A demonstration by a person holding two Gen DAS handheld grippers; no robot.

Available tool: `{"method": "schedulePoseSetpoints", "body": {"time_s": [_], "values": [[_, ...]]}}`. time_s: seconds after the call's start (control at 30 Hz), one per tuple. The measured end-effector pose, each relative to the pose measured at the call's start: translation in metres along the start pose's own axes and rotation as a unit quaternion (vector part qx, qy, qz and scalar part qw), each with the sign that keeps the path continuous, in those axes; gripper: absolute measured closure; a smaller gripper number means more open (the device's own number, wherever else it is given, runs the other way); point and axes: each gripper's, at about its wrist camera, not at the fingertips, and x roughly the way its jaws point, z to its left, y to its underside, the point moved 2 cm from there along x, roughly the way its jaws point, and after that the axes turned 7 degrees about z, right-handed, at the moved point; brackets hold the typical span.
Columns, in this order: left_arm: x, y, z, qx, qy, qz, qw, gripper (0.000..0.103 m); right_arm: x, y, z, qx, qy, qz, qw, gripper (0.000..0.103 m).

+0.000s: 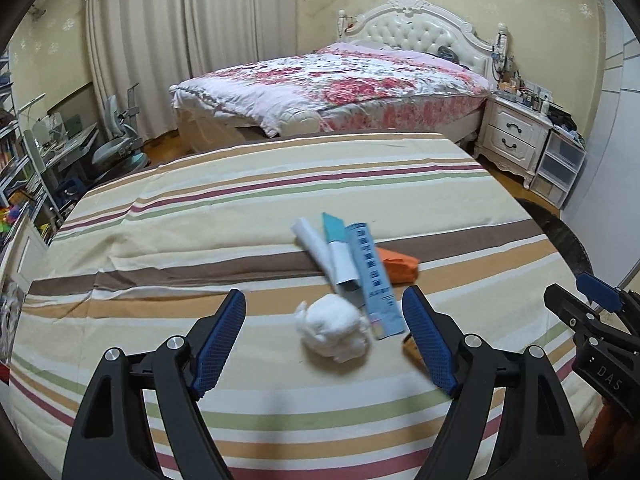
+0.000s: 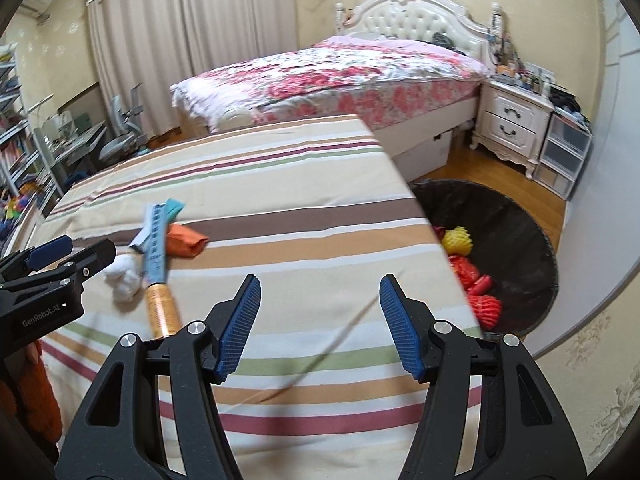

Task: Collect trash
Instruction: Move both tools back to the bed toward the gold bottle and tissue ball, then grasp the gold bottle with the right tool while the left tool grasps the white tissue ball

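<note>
Trash lies in a small pile on the striped cloth (image 1: pixel 200 240): a white tissue ball (image 1: pixel 332 330), a light blue box (image 1: pixel 372 280), a rolled white paper (image 1: pixel 314 246), a teal and white box (image 1: pixel 338 248) and an orange wrapper (image 1: pixel 400 266). My left gripper (image 1: pixel 326 320) is open, its fingers on either side of the tissue ball without touching it. In the right wrist view a gold tube (image 2: pixel 160 308) lies beside the tissue ball (image 2: pixel 124 276) and blue box (image 2: pixel 156 240). My right gripper (image 2: pixel 320 312) stands open over bare cloth, right of the pile, with a thin dark line on the cloth below it.
A black bin bag (image 2: pixel 520 216) stands on the floor past the cloth's right edge, with red and yellow foam nets (image 2: pixel 476 276) inside. Behind are a floral bed (image 1: pixel 332 84), a white nightstand (image 1: pixel 516 136) and a cluttered desk (image 1: pixel 60 144) on the left.
</note>
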Motion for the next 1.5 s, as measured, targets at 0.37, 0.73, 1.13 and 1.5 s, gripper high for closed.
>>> {"method": "schedulePoseSetpoints", "body": {"time_s": [0.37, 0.73, 1.13, 1.5], "values": [[-0.001, 0.025, 0.059, -0.047, -0.031, 0.017, 0.9983, 0.025, 0.007, 0.012, 0.072, -0.079, -0.045, 0.023, 0.996, 0.043], [0.004, 0.031, 0.063, -0.052, -0.015, 0.027, 0.9982, 0.025, 0.030, 0.028, 0.103, -0.124, -0.052, 0.068, 0.989, 0.075], [0.007, 0.028, 0.037, -0.031, 0.016, 0.027, 0.9990, 0.025, 0.037, 0.016, 0.071, -0.086, -0.034, 0.061, 0.994, 0.076], [0.017, 0.019, 0.016, -0.013, 0.021, 0.028, 0.9993, 0.025, 0.043, 0.006, 0.044, -0.056, -0.026, 0.056, 0.997, 0.076]]}}
